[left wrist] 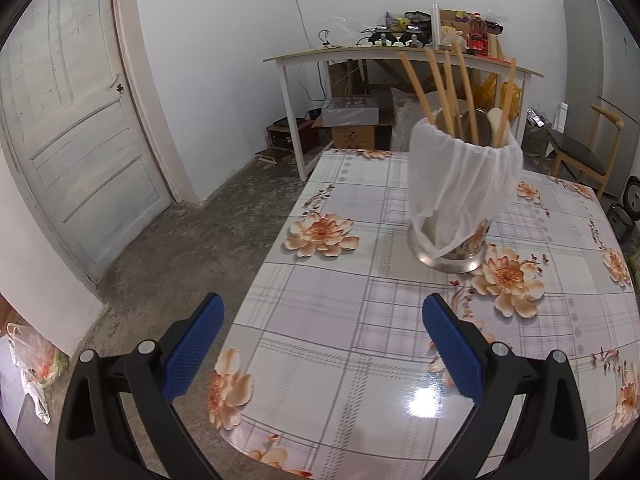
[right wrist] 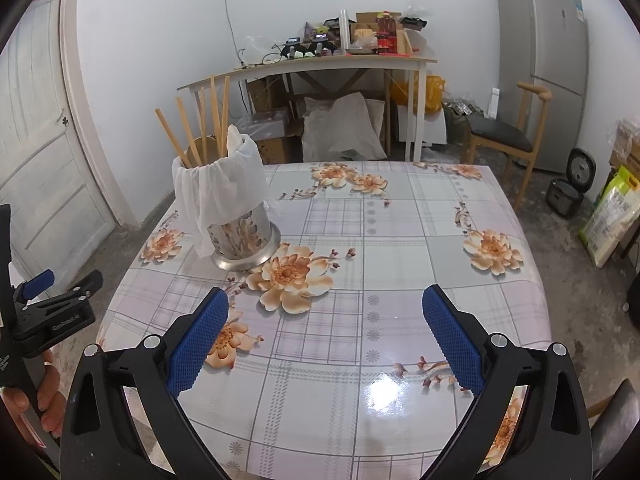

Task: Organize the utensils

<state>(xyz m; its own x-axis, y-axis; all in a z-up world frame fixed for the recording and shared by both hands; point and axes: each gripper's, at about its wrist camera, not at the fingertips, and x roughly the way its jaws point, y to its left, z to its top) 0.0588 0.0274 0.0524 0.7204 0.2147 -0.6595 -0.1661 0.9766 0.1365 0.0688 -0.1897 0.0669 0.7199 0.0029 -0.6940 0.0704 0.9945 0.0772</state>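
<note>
Utensil holder [left wrist: 460, 216] on table [left wrist: 340, 340], draped in white cloth [left wrist: 460, 172], with chopsticks [left wrist: 440, 92] and spoons [left wrist: 496, 124] inside. Left tool [left wrist: 322, 350] and right tool [right wrist: 324, 346] both wide, empty.

— What sort of place is this?

— A home, a plain dining or storage room. A table [right wrist: 400, 240] wears a glossy floral plaid cloth, and a wooden chair [right wrist: 508, 136] stands by a tall silver fridge [right wrist: 548, 52].

— Anything else domestic?

— A rice cooker [right wrist: 570, 188] sits on the bare concrete floor [left wrist: 168, 248], a white side table [right wrist: 320, 66] is heaped with bottles and clutter, boxes and sacks are beneath it, and there is a worn panelled door [left wrist: 68, 128].
</note>
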